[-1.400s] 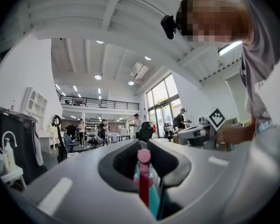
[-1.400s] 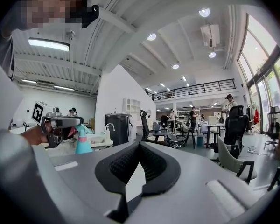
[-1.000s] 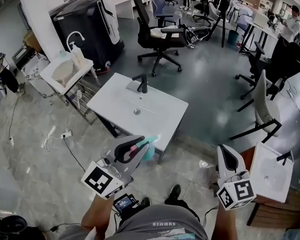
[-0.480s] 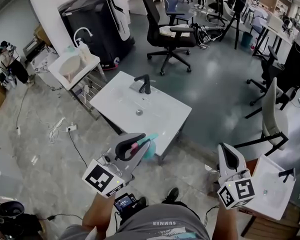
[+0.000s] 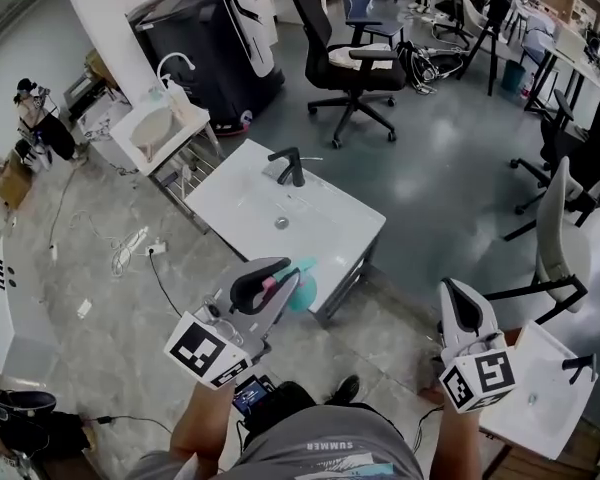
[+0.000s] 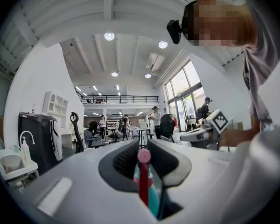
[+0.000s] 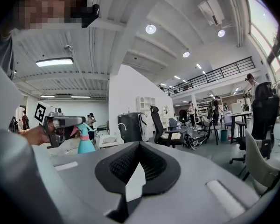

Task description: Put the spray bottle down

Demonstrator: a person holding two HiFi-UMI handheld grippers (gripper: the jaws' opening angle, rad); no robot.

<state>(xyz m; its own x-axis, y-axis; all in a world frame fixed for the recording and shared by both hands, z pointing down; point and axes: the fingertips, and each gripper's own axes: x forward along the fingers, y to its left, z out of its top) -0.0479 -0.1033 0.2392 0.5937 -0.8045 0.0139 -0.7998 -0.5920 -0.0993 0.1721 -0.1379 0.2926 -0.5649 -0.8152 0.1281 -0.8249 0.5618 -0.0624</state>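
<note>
My left gripper [image 5: 276, 290] is shut on the spray bottle [image 5: 302, 288], a teal bottle with a pink trigger. It hangs in the air just off the near corner of the white sink counter [image 5: 245, 196], which carries a black faucet [image 5: 291, 167]. In the left gripper view the pink neck and teal body of the bottle [image 6: 144, 183] stand between the pads. The right gripper view shows the bottle [image 7: 85, 144] hanging from the left gripper [image 7: 72, 122] at the far left. My right gripper [image 5: 458, 311] is shut, holds nothing, and is off to the right over the floor.
A black office chair [image 5: 346, 63] and a black cabinet [image 5: 205, 40] stand behind the counter. A small washstand [image 5: 156, 128] is at the left, with cables [image 5: 130, 251] on the floor. A white chair [image 5: 553, 236] and a second white basin [image 5: 545, 398] are at the right.
The whole scene has shifted as the person walks: the counter has drifted slightly right and down, and the right-hand basin has slid toward the lower right. Both grippers hold their grip and pose.
</note>
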